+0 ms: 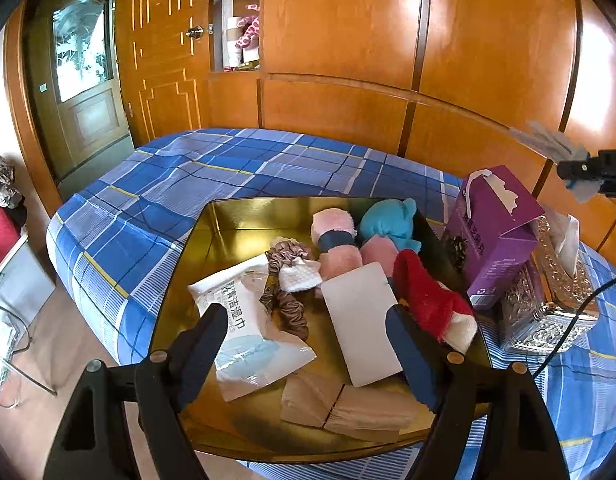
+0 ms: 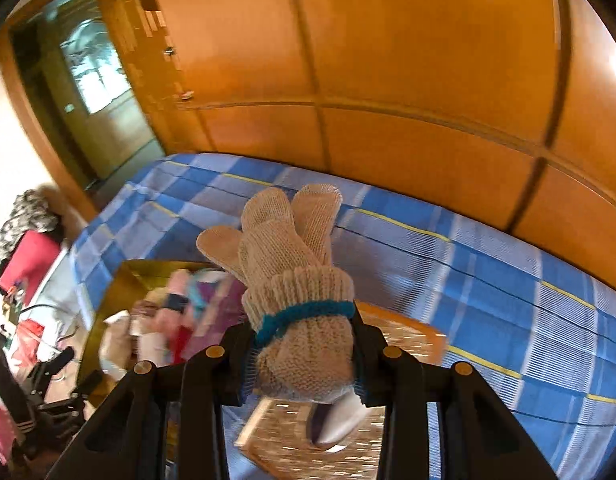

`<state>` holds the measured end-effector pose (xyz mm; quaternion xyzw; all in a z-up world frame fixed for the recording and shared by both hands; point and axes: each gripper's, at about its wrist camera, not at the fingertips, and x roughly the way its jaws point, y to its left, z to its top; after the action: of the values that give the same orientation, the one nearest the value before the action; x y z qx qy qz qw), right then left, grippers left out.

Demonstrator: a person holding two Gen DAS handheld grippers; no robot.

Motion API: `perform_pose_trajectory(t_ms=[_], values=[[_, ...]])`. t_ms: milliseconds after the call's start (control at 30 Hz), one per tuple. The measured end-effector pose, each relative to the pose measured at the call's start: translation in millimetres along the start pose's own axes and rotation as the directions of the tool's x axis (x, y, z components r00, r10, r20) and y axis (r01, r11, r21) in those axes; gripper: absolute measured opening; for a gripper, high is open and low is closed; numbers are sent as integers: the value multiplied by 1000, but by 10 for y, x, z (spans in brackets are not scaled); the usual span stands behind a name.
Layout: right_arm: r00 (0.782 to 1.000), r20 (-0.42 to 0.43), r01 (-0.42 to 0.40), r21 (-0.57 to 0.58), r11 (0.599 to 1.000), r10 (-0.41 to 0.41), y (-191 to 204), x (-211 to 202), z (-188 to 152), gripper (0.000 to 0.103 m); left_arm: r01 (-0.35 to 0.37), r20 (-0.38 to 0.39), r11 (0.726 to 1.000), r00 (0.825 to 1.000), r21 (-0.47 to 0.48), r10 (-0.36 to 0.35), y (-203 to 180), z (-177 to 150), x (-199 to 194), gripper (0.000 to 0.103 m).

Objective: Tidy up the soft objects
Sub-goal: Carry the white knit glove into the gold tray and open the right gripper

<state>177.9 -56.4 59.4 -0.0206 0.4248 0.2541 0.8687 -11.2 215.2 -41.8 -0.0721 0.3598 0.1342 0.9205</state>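
Note:
A gold tray (image 1: 236, 216) on the bed holds soft items: a wet-wipes pack (image 1: 248, 320), a brown scrunchie (image 1: 284, 284), a rolled pink towel (image 1: 334, 240), a teal plush (image 1: 392, 224), a red-and-white sock (image 1: 428, 296), a flat white pad (image 1: 362, 320) and a beige tissue pack (image 1: 340, 404). My left gripper (image 1: 306, 316) hovers open over the tray's near side, pressing on nothing. My right gripper (image 2: 300, 336) is shut on a pair of beige knit gloves (image 2: 288, 248) with a teal cuff band, held up above the bed. It also shows blurred at the right edge of the left wrist view (image 1: 588, 168).
A purple tissue box (image 1: 496, 232) and an ornate silver tissue box (image 1: 548, 304) stand right of the tray. A woven mat or basket (image 2: 400, 332) lies below the gloves. The blue plaid bed (image 1: 228, 168) backs onto wooden wardrobes (image 1: 348, 40). The floor lies to the left.

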Motion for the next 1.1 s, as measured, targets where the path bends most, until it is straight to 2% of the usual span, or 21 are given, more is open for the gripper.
perform_pose_trajectory(t_ms=[267, 467, 733, 867, 1000, 1100], values=[[993, 25, -114, -110, 987, 117, 621, 47, -140, 37, -12, 1, 1000, 1000, -11, 12, 32, -4, -21, 82], [982, -15, -190, -179, 965, 191, 1041, 129, -363, 37, -38, 3, 999, 999, -32, 38, 123, -14, -44, 82], [976, -134, -200, -243, 949, 172, 1411, 420, -807, 37, -78, 20, 995, 997, -66, 80, 264, 2, -95, 82], [965, -208, -217, -276, 936, 162, 1541, 603, -1026, 37, -89, 23, 992, 996, -85, 91, 324, 9, -94, 82], [958, -249, -222, -334, 916, 141, 1734, 811, -1142, 37, -93, 25, 991, 995, -93, 96, 350, 18, -86, 82], [958, -260, -204, -341, 918, 117, 1844, 1063, -1141, 37, -98, 21, 990, 995, -102, 101, 386, 12, -76, 82]])
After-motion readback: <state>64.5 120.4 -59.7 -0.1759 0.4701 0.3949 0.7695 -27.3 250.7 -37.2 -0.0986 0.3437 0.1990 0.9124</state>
